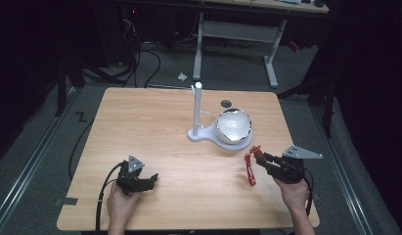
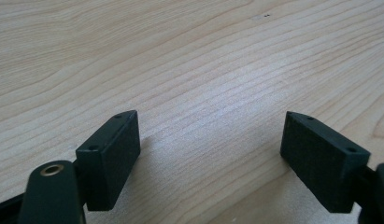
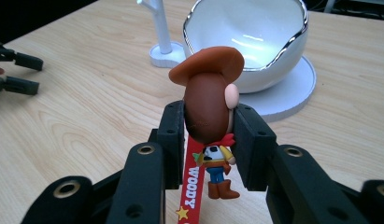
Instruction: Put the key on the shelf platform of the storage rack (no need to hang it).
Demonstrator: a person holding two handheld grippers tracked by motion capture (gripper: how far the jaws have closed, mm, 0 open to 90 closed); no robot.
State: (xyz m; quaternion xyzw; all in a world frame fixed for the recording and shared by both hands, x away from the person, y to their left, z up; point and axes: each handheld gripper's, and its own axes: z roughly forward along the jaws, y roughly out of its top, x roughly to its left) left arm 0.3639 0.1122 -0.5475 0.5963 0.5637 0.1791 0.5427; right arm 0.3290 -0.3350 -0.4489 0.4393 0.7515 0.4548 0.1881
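Note:
A small cowboy figure [image 3: 209, 100] with a brown hat and a red strap [image 3: 191, 179] marked WOODY is clamped by its head between the jaws of my right gripper [image 3: 209, 137]. From above, that right gripper [image 1: 261, 157] is at the table's right front, and the red strap [image 1: 249, 171] hangs down from it. Just beyond stands a white egg-shaped bowl [image 1: 233, 125] with a silver rim on a white stand [image 1: 197, 134] that has a thin upright post [image 1: 197, 105]. My left gripper [image 1: 150, 180] rests at the left front, open, over bare wood [image 2: 203, 93].
The wooden table [image 1: 154, 122] has a small dark hole [image 1: 226, 103] near its far edge. Cables [image 1: 103, 191] trail off the front left. A white desk frame [image 1: 237, 34] and floor cables lie beyond the table.

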